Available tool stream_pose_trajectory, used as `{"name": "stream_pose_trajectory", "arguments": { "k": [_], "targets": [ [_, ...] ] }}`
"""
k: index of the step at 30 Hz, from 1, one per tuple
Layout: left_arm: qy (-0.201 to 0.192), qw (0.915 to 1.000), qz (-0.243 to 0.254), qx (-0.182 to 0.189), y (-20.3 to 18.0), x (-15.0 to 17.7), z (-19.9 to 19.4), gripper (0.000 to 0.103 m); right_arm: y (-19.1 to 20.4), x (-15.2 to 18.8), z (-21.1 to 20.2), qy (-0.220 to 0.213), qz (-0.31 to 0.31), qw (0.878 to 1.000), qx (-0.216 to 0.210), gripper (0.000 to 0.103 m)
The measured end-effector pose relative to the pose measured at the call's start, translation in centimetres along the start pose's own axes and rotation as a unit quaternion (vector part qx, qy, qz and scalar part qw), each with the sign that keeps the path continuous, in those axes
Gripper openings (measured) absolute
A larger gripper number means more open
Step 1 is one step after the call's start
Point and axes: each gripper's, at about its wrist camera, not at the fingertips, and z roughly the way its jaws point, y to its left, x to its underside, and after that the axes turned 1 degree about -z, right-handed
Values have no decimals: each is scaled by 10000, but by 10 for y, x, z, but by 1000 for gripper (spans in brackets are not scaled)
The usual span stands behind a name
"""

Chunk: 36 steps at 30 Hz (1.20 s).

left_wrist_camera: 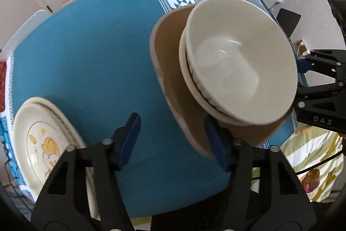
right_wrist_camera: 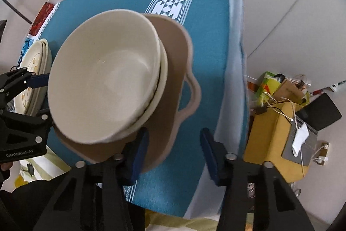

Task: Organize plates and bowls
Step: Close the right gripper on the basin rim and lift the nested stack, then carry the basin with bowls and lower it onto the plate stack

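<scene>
Two stacked bowls (left_wrist_camera: 240, 66) on tan dish (left_wrist_camera: 170, 70); two plates (left_wrist_camera: 43, 140).

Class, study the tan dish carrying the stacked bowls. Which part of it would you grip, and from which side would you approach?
Grip the tan dish at its looped side handle, coming from above on the outer side. The handle probably gives the fingers a narrow, open edge, while the stacked cream bowls cover most of the dish's middle. A matching hold on the opposite rim would likely keep it level.
</scene>
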Motion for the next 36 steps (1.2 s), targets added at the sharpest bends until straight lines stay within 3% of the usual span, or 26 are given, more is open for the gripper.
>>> {"name": "stream_pose_trajectory", "arguments": {
  "k": [2,8,21,31,36],
  "targets": [
    [30,10000,4,47,-1,-3,7,45,0,-3,7,-5,-27,10000,-69,32],
    [-14,9996,123,272,-9,-7,24,12,2,-4,18,-218,-49,9989,-414,13],
    [-485,9976,444,-222,-16,-11,15,11,4,-5,6,-769,122,9963,-360,12],
    [-1002,9935,300,-452,9,-26,-42,11,22,-30,-32,-1211,-78,9922,-268,12],
    [-1233,9911,91,-496,36,-23,-78,11,50,-50,-61,-1395,-324,9895,-198,12]
  ]
}}
